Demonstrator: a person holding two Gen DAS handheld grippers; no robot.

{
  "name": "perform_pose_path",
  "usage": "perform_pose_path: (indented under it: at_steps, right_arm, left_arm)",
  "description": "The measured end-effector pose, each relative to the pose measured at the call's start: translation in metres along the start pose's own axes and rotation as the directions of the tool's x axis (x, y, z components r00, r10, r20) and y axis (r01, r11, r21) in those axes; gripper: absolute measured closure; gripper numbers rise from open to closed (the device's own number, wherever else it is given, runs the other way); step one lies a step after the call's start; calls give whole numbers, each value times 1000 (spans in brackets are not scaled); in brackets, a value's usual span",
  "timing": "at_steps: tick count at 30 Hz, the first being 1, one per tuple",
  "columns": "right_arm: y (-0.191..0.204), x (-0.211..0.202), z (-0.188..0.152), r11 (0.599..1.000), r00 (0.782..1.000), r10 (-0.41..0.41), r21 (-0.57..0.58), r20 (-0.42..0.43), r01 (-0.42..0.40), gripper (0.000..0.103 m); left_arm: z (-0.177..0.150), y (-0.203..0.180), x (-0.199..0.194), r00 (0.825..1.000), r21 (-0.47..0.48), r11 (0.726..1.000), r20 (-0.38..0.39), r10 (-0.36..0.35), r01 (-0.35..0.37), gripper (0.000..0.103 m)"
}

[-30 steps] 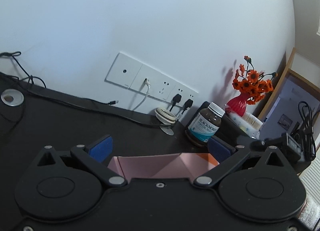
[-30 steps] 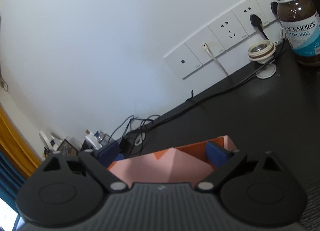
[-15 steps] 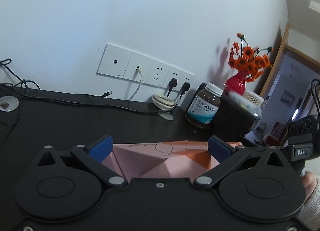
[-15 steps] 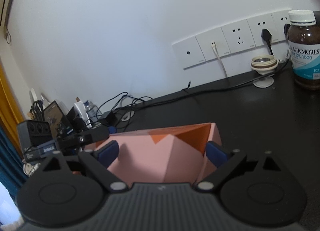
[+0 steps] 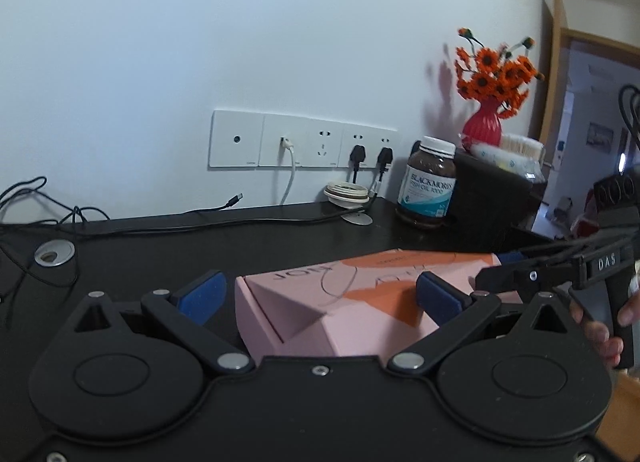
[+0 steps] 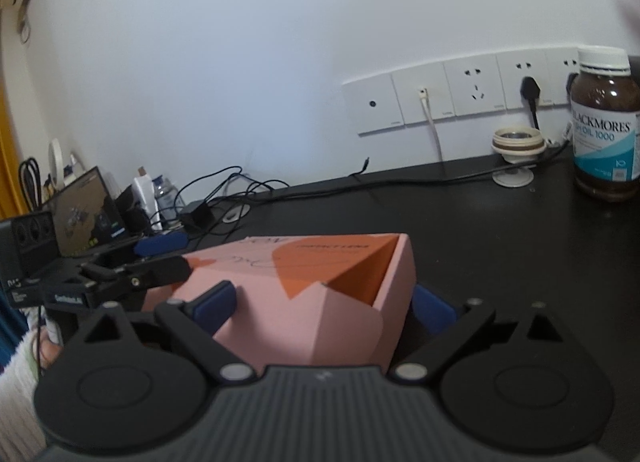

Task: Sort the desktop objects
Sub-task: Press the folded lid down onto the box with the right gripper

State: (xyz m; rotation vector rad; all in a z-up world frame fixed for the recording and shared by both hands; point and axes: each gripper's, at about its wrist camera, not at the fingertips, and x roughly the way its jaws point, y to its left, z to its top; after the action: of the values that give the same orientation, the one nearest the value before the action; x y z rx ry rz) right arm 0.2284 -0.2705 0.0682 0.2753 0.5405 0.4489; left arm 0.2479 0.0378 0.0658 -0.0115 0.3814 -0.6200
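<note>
A pink and orange cardboard box point(image 5: 360, 298) lies on the black desk point(image 5: 248, 238), held at both ends. My left gripper point(image 5: 320, 294) has its blue pads at the box's left end; the right pad touches the top, the left pad stands off the side. My right gripper point(image 6: 324, 302) grips the box point(image 6: 320, 286) at its other end, blue pads against both sides. Each gripper shows in the other's view, the right gripper point(image 5: 560, 270) at the right and the left gripper point(image 6: 120, 266) at the left. The box rests low, at or just above the desk.
A brown Blackmores bottle point(image 5: 430, 182) stands at the back right beside a black box point(image 5: 492, 194) bearing a red vase of orange flowers point(image 5: 492, 94). A white round holder point(image 5: 348, 196) and cables point(image 5: 160, 218) lie below the wall sockets point(image 5: 304, 140). A small screen point(image 6: 84, 210) and chargers sit far left.
Both grippers have come down and levelled out with the box between them. More of the box's top now shows, and the desk and the bottle appear closer and lower.
</note>
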Motion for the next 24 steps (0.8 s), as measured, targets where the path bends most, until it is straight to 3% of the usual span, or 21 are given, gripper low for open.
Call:
perform_pose_path:
  at_steps: [7,13,24]
  right_arm:
    - [2,0,-4,1000,1000,-14,-12,19,14,5]
    - [3,7,-10,999,999,-45,-15,-4,44,5]
    - [-5,9,-12,998,999,-34,44,4,34,5]
  left_arm:
    - [-8,-13,-6,999,86,996,28,35,-37,0]
    - [-14,-17,4,999,125,991,-7,41,-40,0]
    - [-12,-13,5,997,76,994,12,73,-74,0]
